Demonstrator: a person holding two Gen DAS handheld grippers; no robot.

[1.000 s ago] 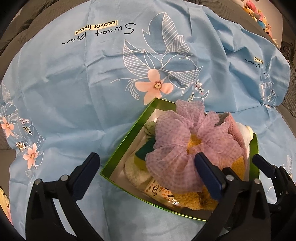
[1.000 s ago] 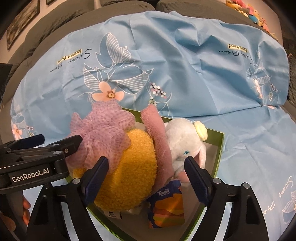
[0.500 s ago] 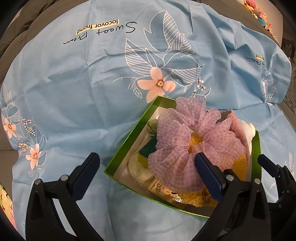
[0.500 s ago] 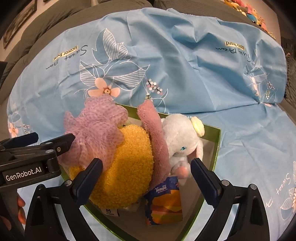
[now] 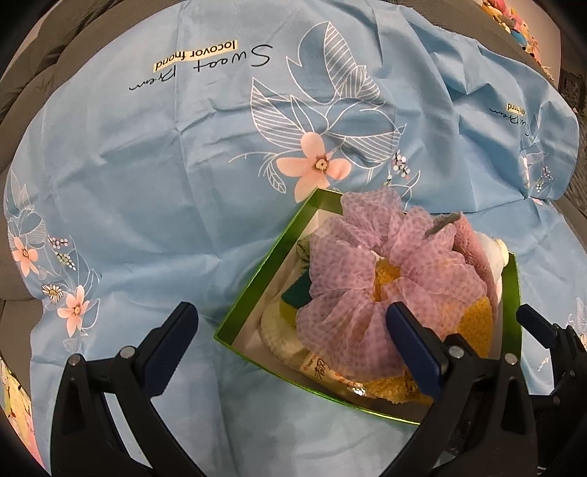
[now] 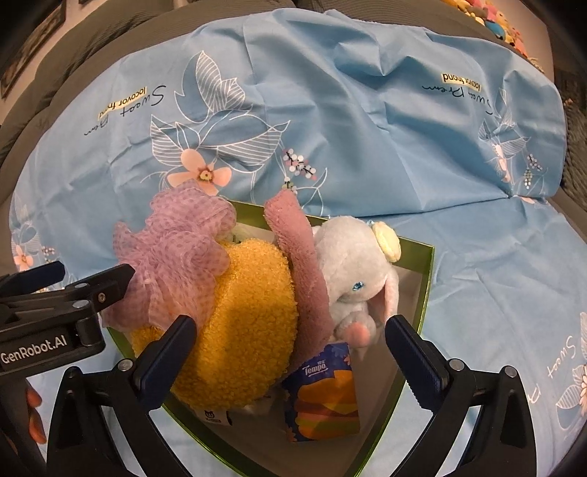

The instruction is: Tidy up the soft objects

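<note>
Hovered tilted down over green box (image 6: 427,279): right hand-held gripper (image 6: 290,339) just spread wide, empty; left hand-held gripper (image 5: 291,326) wide. Tissue pack (image 6: 324,394) seen only from right wrist.

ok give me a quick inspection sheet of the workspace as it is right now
surface: blue floral cloth, creased, spread over a grey sofa.
job's things: green box on the cloth, packed with a purple mesh pouf, yellow fuzzy plush, pink towel, pale elephant plush and a Tempo tissue pack; a white pad and a green-yellow sponge lie under the pouf.
clutter: nothing seen on the cloth outside the box.
grippers: left gripper open, nothing held; right gripper has just been opening, jaws wide over the box, nothing gripped.
cables: nothing seen.
surroundings: colourful toys at the far right edge.
</note>
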